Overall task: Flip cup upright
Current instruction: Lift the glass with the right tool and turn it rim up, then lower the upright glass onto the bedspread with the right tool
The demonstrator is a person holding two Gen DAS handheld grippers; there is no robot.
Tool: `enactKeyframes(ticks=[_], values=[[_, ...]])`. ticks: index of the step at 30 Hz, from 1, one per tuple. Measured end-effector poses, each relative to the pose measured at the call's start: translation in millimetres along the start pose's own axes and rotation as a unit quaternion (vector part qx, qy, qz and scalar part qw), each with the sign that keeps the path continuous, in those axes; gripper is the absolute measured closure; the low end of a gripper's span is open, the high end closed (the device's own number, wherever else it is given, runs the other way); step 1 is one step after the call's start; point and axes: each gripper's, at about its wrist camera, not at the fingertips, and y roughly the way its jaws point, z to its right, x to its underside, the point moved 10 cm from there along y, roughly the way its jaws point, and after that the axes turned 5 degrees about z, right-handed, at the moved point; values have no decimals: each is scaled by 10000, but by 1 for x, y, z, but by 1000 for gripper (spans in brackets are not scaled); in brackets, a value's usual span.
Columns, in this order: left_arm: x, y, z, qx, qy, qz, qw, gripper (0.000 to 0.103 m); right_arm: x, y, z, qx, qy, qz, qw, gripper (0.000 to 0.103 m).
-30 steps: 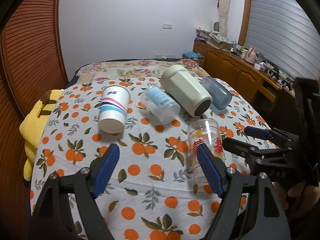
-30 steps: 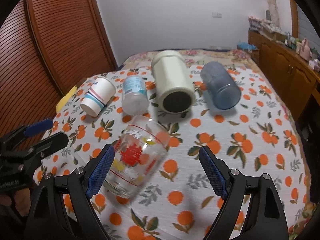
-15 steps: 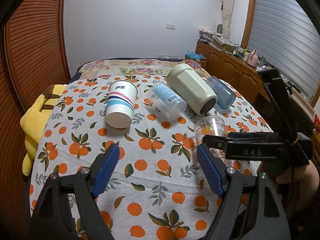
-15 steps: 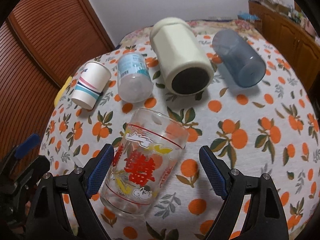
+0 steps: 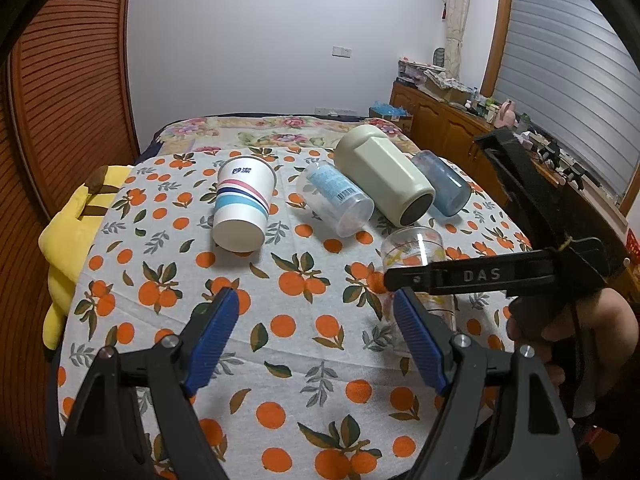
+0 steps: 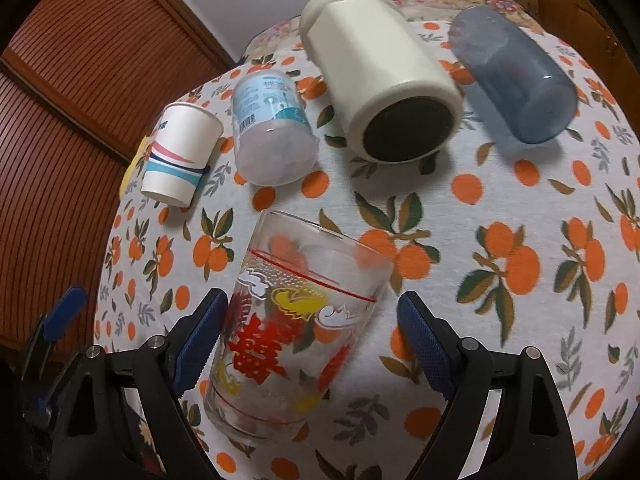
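Orange-print cloth carries a glass lying on its side near the front edge, between the right gripper's spread fingers; left gripper gapes wide.

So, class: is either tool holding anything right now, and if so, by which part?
Nothing is held. The right tool is open around the lying glass, not clamped on it; the left tool is open over bare cloth.
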Motion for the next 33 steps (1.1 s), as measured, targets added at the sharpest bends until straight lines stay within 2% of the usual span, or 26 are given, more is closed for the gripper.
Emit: enactKeyframes(ticks=[2,5,7,10,13,21,29,33], values=[[1,1,0,-11,-1,-14,10000,24,-1,1,-6,-111,-67,-19,9999,27],[1,1,-2,-24,-7,-26,10000,24,-1,2,-10,-150,-154,-22,9998,28],[2,0,-2,-32,-8,-16,10000,24,-3,-2,-12,-225,-233,149,9994,30],[3,2,-5,-55,-30,-29,10000,24,-6,-12,-16,-110,-610,541,9966,32],[4,2,-7,-76,-42,-32,10000,24,-9,-23,-20,151,-1130,1074,9877,35],[4,2,-11,-106,-75,-15,9999,24,-20,-46,-26,449,-1838,2024,9609,37],[5,1,-13,-129,-85,-10,9999,24,-13,-48,-29,543,-2112,1964,9560,38],[3,-4,-16,-130,-151,113,9997,24,-6,-48,-33,621,-2296,1871,9531,38]])
